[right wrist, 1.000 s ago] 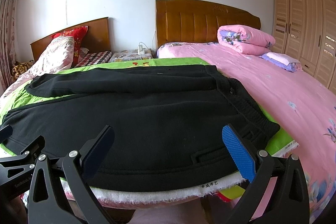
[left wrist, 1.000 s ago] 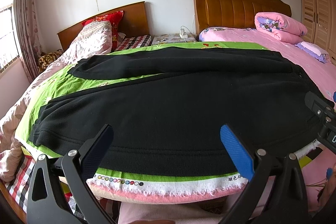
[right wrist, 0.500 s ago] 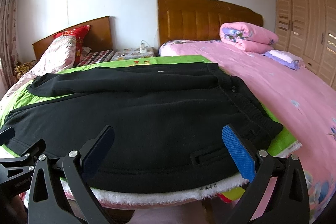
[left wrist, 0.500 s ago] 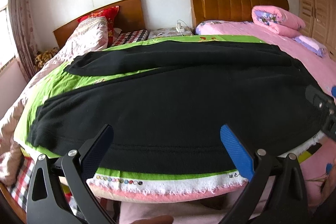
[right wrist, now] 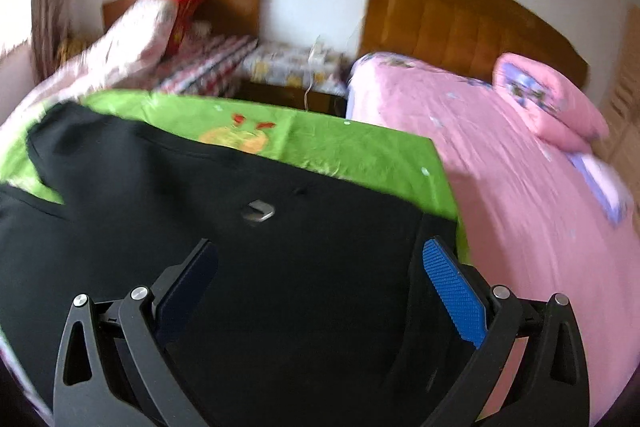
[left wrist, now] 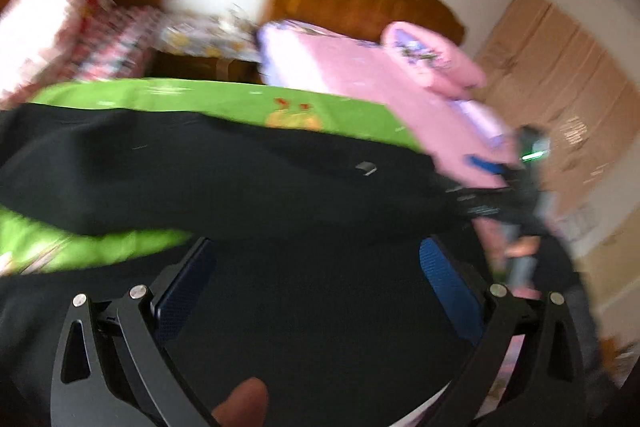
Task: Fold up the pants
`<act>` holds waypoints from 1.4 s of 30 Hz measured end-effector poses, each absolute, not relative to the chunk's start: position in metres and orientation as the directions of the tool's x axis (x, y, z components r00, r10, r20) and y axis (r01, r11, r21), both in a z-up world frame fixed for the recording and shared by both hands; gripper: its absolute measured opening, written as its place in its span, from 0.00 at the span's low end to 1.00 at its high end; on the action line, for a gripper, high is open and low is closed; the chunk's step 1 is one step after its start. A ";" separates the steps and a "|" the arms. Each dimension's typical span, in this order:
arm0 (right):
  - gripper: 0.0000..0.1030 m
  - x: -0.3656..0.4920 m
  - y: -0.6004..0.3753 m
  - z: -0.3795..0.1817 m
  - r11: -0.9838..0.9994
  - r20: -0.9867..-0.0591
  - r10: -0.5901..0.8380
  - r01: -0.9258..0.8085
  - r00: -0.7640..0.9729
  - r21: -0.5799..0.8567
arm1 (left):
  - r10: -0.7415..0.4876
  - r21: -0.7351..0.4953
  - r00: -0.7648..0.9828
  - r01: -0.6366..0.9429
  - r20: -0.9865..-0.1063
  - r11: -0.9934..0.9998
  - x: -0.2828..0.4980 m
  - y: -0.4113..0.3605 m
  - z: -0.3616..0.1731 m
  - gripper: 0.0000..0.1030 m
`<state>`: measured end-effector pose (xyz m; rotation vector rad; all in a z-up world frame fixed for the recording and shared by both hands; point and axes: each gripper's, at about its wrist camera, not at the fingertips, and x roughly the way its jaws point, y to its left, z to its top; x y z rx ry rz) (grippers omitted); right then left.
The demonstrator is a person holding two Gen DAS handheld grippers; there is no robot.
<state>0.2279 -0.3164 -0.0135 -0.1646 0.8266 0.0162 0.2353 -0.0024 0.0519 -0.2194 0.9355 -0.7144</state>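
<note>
Black pants (left wrist: 248, 187) lie spread on a green sheet (left wrist: 208, 99), one leg folded across the far side. They also fill the lower right wrist view (right wrist: 280, 267). My left gripper (left wrist: 316, 267) is open and empty, low over the pants. My right gripper (right wrist: 320, 271) is open and empty over the waist end, near the pants' right edge. The right gripper also shows in the left wrist view (left wrist: 508, 183) at the far right, blurred. Both views are motion-blurred.
A pink bed (right wrist: 500, 167) with a rolled pink quilt (right wrist: 552, 103) lies to the right. A nightstand (right wrist: 292, 71) stands between two wooden headboards. Pillows and a quilt (right wrist: 132, 39) pile at the far left. Wardrobe doors (left wrist: 568, 75) stand at the right.
Both grippers have moved forward over the pants and dropped closer to the fabric, the views tilting. Both stay open and empty. The pants have not moved.
</note>
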 end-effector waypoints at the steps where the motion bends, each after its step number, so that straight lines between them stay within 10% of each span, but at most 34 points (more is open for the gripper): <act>1: 0.96 0.248 -0.324 -0.023 0.983 -0.756 -0.042 -0.106 0.653 -0.147 | -0.691 -0.530 0.334 0.458 -0.641 0.714 0.254 -0.006 0.048 0.99; 8: 0.96 0.332 -0.353 -0.066 0.969 -0.856 0.102 -0.247 0.507 -0.031 | -0.738 -0.668 0.224 0.320 -0.636 0.672 0.351 -0.025 0.011 0.99; 16: 0.93 0.357 -0.368 -0.091 0.930 -0.887 0.288 -0.325 0.361 0.170 | -0.372 -0.266 0.283 0.352 -0.884 0.898 0.410 -0.062 0.002 0.99; 23: 0.20 0.310 -0.349 -0.067 0.909 -0.866 0.224 -0.417 0.447 0.020 | -0.353 -0.294 0.289 0.230 -0.890 0.928 0.445 -0.075 -0.009 0.91; 32: 0.13 0.183 -0.310 -0.019 0.924 -0.668 0.114 -0.326 0.735 -0.201 | -0.414 -0.405 0.175 0.090 -0.893 0.910 0.455 -0.107 -0.028 0.90; 34: 0.13 0.162 -0.307 -0.020 0.937 -0.636 0.104 -0.291 0.765 -0.196 | -0.394 -0.383 0.159 0.096 -0.905 0.919 0.450 -0.114 -0.034 0.77; 37: 0.13 0.144 -0.306 -0.028 0.950 -0.611 0.096 -0.256 0.786 -0.180 | -0.280 -0.259 0.197 0.126 -0.939 0.958 0.431 -0.117 -0.037 0.23; 42: 0.13 0.123 -0.298 -0.018 0.963 -0.550 0.096 -0.218 0.829 -0.160 | -0.328 -0.286 0.413 0.160 -0.850 0.945 0.365 -0.081 0.012 0.15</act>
